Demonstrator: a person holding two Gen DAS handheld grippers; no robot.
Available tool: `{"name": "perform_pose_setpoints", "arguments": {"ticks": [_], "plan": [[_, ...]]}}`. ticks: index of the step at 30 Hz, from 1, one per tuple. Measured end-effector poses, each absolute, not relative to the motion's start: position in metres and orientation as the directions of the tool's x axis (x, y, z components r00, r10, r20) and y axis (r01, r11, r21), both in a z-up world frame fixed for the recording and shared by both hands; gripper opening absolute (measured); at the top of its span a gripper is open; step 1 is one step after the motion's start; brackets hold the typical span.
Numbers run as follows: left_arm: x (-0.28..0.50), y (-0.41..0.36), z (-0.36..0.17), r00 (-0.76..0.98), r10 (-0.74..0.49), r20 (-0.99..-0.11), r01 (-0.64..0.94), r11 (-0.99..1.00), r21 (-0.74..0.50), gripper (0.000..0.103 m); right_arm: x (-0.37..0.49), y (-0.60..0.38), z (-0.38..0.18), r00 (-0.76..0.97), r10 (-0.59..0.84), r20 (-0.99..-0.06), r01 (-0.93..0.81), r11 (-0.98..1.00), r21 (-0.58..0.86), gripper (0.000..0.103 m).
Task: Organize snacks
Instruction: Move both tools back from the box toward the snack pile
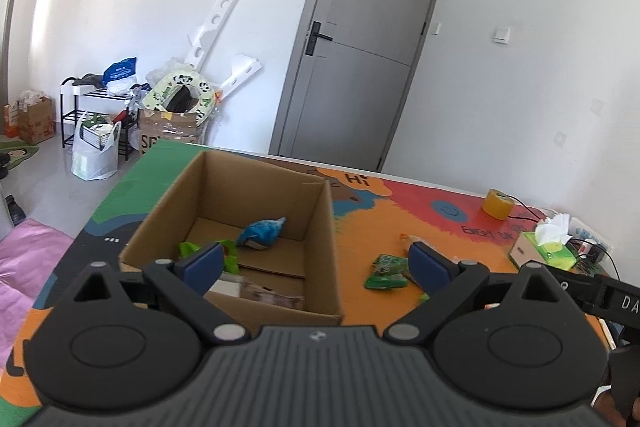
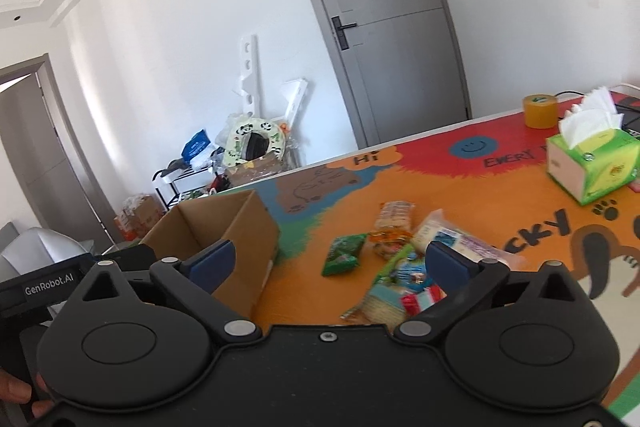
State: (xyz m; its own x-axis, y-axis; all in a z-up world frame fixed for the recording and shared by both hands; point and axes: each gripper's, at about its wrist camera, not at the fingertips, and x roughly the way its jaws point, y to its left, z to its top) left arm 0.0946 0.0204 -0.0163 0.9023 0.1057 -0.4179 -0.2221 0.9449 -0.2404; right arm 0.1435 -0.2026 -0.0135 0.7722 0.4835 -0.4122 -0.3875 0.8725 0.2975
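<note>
Near the tabletop's left edge, the left wrist view shows the cardboard box [image 1: 240, 223] with a blue snack packet [image 1: 262, 233] and a green packet [image 1: 230, 255] inside. The left gripper [image 1: 320, 261] is wide open and empty over the box's right wall. From the right wrist view, the right gripper [image 2: 330, 265] is wide open too, holding nothing; loose snacks [image 2: 394, 259] lie mid-table beside the box [image 2: 224, 231], with a tissue box [image 2: 592, 163] toward the far right corner.

Snack packets [image 2: 396, 259] lie scattered beside open cardboard box [image 1: 240, 211].
</note>
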Motion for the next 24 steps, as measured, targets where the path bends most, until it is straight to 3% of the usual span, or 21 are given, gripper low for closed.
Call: {"name": "perform_pose_setpoints", "arguments": {"ticks": [24], "plan": [[0.110,-0.040,-0.024,0.906,-0.016,-0.423,-0.100,0.963,-0.249,0.098,0.147,-0.278,-0.034,0.810,0.388,-0.439,-0.254,0.908,0.333,0.103]]}}
